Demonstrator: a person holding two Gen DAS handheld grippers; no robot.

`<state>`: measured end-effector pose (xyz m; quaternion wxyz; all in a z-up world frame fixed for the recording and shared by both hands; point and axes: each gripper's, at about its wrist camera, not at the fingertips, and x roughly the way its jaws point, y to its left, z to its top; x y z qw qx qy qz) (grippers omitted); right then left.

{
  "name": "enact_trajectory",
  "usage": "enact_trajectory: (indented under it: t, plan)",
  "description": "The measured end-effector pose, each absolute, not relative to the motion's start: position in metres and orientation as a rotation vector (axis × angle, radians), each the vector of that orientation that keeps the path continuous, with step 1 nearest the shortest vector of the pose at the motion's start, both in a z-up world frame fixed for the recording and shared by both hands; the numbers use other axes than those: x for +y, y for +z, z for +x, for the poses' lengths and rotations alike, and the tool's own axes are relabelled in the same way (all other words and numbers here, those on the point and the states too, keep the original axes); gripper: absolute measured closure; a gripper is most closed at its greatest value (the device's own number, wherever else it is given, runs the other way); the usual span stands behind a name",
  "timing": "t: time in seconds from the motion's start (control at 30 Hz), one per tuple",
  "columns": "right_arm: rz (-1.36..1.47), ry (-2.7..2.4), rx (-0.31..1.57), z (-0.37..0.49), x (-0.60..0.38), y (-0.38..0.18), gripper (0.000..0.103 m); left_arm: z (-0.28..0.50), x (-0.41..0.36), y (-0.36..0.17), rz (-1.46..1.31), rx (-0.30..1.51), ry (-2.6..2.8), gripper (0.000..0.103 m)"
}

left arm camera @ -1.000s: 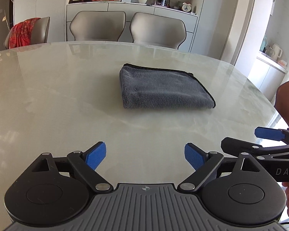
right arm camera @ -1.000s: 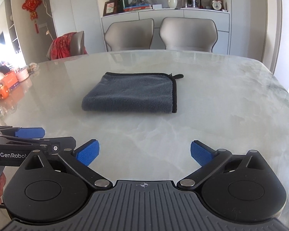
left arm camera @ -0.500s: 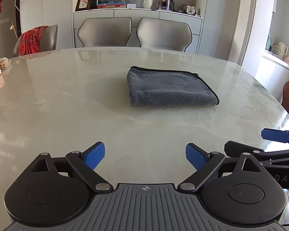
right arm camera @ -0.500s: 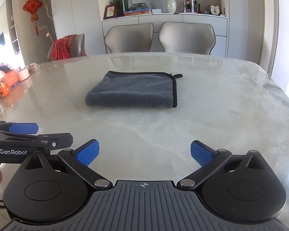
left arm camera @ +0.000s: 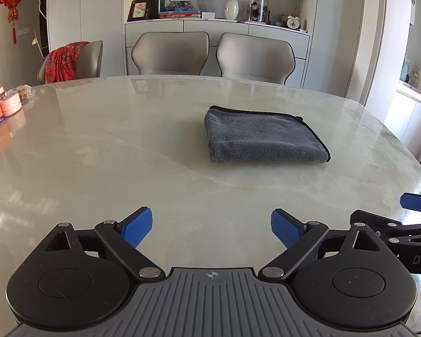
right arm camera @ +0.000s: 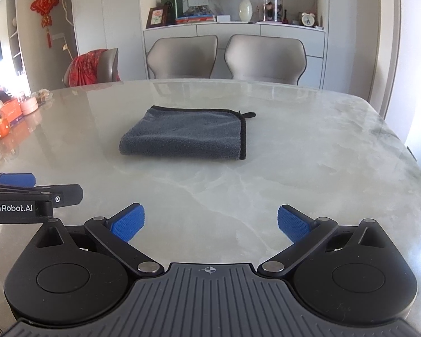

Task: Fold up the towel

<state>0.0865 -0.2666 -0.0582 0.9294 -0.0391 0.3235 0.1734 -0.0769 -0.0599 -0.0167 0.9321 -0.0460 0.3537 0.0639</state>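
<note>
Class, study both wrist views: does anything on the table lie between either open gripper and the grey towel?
Nothing visible does. Bare marble table runs from the left gripper and right gripper to the folded towel. Boxes and jars sit far left.

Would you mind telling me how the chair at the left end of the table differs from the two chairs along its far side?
The left-end chair has a red patterned cloth draped over its back; the two far chairs are bare. The left-end chair is seen at an angle, while the far pair face the cameras squarely, side by side in front of the sideboard. All three look like the same beige padded design and stand at the marble table.
</note>
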Motion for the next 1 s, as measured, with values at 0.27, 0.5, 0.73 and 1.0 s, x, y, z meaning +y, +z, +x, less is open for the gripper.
enact_trajectory:
  t: [0.27,0.5,0.73,1.0]
  plan:
    - [-0.052,0.339,0.685,0.088,-0.276,-0.057,0.001,-0.08,-0.06,-0.01,-0.1,0.694,0.123,0.005]
    - [-0.052,0.324,0.683,0.086,-0.279,-0.057,0.001,-0.077,-0.058,-0.008,-0.112,0.698,0.138,0.002]
    - [-0.058,0.321,0.686,0.086,-0.279,-0.057,0.001,-0.08,-0.058,-0.008,-0.084,0.683,0.158,0.0]
    - [-0.054,0.326,0.688,0.085,-0.28,-0.057,0.001,-0.083,-0.062,-0.006,-0.04,0.658,0.187,0.0]
